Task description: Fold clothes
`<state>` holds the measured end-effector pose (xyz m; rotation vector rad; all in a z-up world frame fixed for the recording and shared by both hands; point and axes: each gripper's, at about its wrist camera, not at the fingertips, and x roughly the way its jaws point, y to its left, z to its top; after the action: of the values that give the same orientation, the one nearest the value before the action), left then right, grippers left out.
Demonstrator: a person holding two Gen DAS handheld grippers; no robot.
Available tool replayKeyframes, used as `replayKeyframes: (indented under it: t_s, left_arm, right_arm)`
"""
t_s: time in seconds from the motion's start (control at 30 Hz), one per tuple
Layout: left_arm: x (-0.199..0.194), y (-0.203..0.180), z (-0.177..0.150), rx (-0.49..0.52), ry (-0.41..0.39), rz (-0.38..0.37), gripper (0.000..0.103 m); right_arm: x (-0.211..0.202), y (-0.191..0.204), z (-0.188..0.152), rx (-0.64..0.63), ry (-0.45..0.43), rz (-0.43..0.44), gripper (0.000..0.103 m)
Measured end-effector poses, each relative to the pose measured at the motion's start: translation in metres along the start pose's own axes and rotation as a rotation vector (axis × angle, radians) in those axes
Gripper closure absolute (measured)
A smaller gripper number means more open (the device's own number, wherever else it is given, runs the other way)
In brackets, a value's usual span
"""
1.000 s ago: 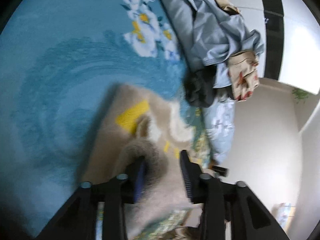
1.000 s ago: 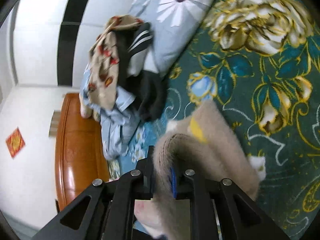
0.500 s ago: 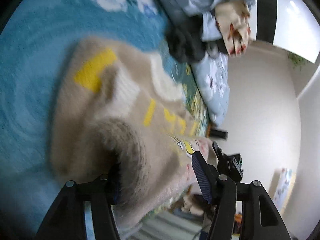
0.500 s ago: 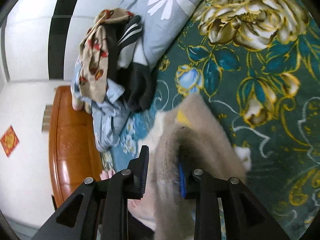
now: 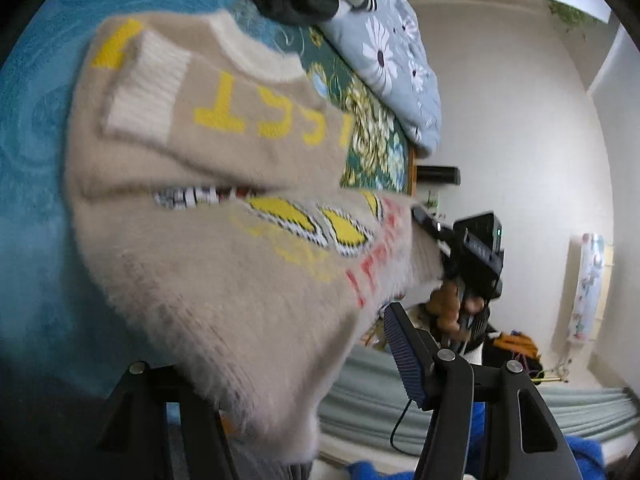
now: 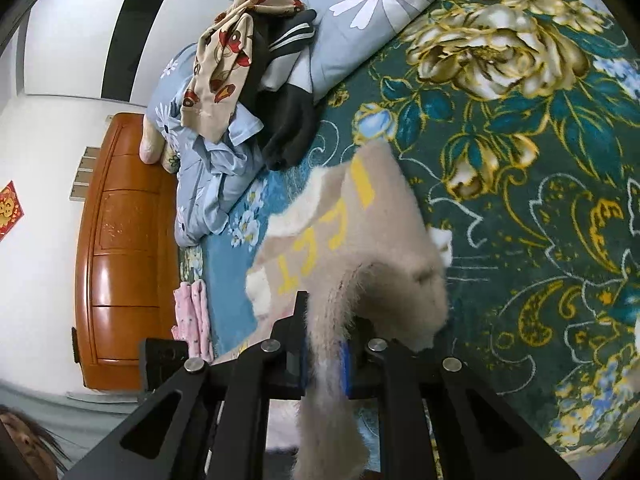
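Beige fuzzy sweater [image 5: 224, 208] hung stretched between claws, right claw [image 6: 325, 356] pinching one hem corner, left claw [image 5: 280, 364] half-wide around the other.

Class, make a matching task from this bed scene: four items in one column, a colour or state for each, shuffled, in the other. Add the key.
Items
1. fuzzy beige sweater with yellow letters
2. wooden headboard
3. folded dotted garment
4. right gripper

Descriptions
A. pink
B. glossy orange-brown
C. shut on fuzzy knit
D. lifted off the bed

Pairs: 1-D, 2-B, 3-A, 4-C
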<state>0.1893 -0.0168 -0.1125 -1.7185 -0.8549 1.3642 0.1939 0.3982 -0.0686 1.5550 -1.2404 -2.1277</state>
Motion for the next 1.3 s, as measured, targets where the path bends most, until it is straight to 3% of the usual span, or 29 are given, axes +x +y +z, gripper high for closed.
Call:
replayKeyframes:
  t_s: [0.17,0.23,0.27,0.3,0.37,0.57,0.67,0.73,0.83,0.9,0.97,1.07,1.2,1.3]
  left_arm:
    - [0.011,0.003,-0.027,-0.018,0.066,-0.006,0.040]
    - [0.012,0.002,-0.033,-0.007,0.055,0.011,0.047]
    - [0.010,0.002,-0.032,-0.001,0.038,0.023,0.059]
    - [0.005,0.003,-0.027,-0.009,0.005,0.022,0.068]
    - [-0.009,0.008,-0.014,-0.049,-0.078,-0.016,0.074]
    - [-0.057,0.047,0.037,-0.239,-0.355,-0.193,0.075]
    - [-0.061,0.072,0.064,-0.309,-0.434,-0.193,0.075]
    - [-0.060,0.089,0.077,-0.342,-0.470,-0.189,0.075]
    - [-0.057,0.113,0.083,-0.404,-0.518,-0.157,0.071]
    - [-0.059,0.110,0.087,-0.377,-0.543,-0.161,0.053]
    - [-0.063,0.101,0.088,-0.321,-0.558,-0.157,0.045]
    - [-0.071,0.089,0.084,-0.242,-0.591,-0.152,0.037]
    - [-0.082,0.086,0.079,-0.216,-0.672,-0.177,0.032]
    - [-0.080,0.087,0.081,-0.247,-0.697,-0.047,0.032]
  right_arm:
    - [0.003,-0.005,0.002,0.039,-0.013,0.025,0.091]
    - [0.008,-0.003,0.005,0.033,-0.007,0.030,0.091]
    - [0.010,-0.001,0.008,0.031,-0.007,0.031,0.091]
    - [0.012,0.001,0.010,0.034,-0.007,0.033,0.091]
    - [0.017,0.002,0.016,0.044,-0.009,0.039,0.091]
    - [0.039,-0.004,0.035,0.156,-0.019,0.096,0.088]
    - [0.051,-0.007,0.045,0.229,-0.034,0.157,0.085]
    - [0.055,-0.006,0.052,0.249,-0.063,0.185,0.069]
    - [0.056,-0.002,0.061,0.258,-0.116,0.221,0.053]
    - [0.054,0.001,0.065,0.252,-0.146,0.240,0.053]
    - [0.053,0.003,0.067,0.232,-0.159,0.215,0.053]
    - [0.049,0.001,0.068,0.222,-0.178,0.194,0.053]
    - [0.036,-0.013,0.067,0.260,-0.248,0.207,0.053]
    - [0.027,-0.022,0.066,0.273,-0.289,0.182,0.053]
